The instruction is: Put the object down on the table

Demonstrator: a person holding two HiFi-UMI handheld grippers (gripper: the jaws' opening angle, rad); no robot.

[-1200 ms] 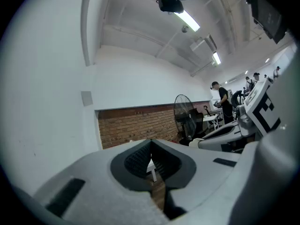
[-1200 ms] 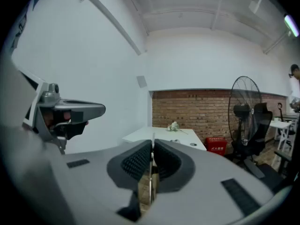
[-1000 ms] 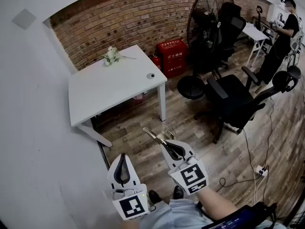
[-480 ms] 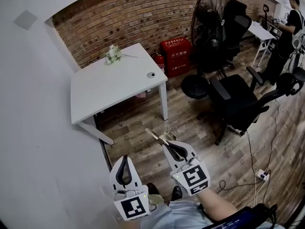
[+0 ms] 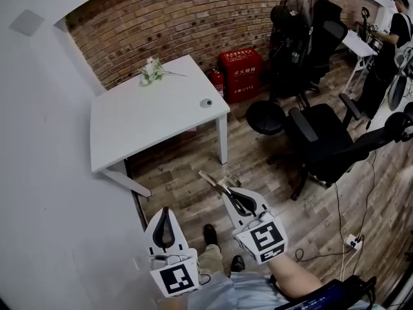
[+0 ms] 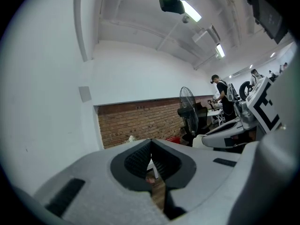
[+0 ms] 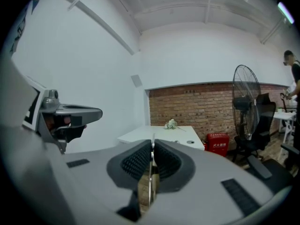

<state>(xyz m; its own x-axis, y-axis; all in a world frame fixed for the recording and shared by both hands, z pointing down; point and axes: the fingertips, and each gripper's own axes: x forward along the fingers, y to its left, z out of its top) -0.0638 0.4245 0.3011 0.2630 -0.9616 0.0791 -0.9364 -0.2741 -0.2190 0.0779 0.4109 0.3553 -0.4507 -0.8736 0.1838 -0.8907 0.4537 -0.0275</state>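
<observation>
Above the wooden floor point(image 5: 193, 166), right tongs point(image 5: 225, 188) pinch a thin strip point(image 5: 210, 178); left tongs point(image 5: 164, 212) sit closed.

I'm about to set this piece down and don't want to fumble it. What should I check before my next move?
1. Right gripper shut on the thin flat strip: ok.
2. Left gripper free to help: ok, jaws together with nothing between them.
3. White table within reach: not ok, it stands apart from both grippers, across the wood floor.
4. Bare spot for the strip: ok, only the flowers at the far edge and a small round object near the right edge lie on it.
5. How firm the grip on the strip is: cannot tell.
</observation>
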